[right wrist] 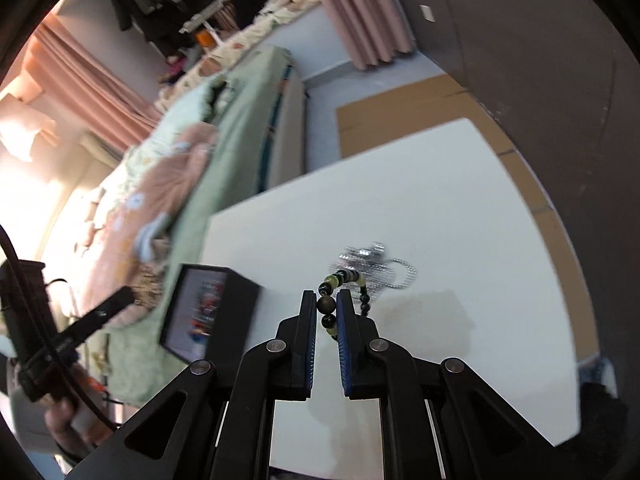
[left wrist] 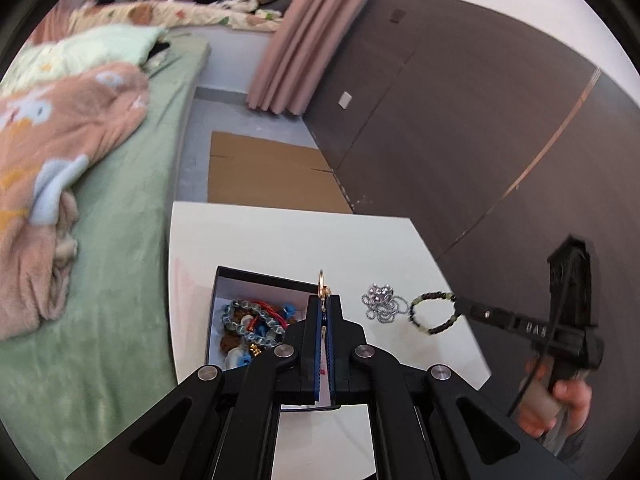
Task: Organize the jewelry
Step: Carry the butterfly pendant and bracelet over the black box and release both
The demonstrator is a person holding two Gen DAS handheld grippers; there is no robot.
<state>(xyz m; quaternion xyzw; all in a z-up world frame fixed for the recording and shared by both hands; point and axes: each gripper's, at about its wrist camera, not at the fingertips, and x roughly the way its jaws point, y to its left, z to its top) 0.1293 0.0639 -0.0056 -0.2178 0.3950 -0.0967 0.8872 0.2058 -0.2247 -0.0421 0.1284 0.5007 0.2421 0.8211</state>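
Observation:
My left gripper [left wrist: 324, 300] is shut on a small gold ring piece [left wrist: 322, 283] and holds it above the right edge of the black jewelry box [left wrist: 256, 280]. The box holds several bead bracelets [left wrist: 250, 322]. My right gripper [right wrist: 327, 303] is shut on a dark and green bead bracelet [right wrist: 326, 304], lifted above the white table [right wrist: 440, 208]; it also shows in the left wrist view [left wrist: 434, 312]. A silver chain necklace [left wrist: 382, 303] lies on the table beside the box, also seen in the right wrist view [right wrist: 372, 266].
The white table [left wrist: 280, 236] stands beside a bed with a green sheet [left wrist: 132, 208] and a pink blanket [left wrist: 60, 140]. Flat cardboard [left wrist: 264, 172] lies on the floor beyond the table. A dark wall panel [left wrist: 480, 120] runs along the right.

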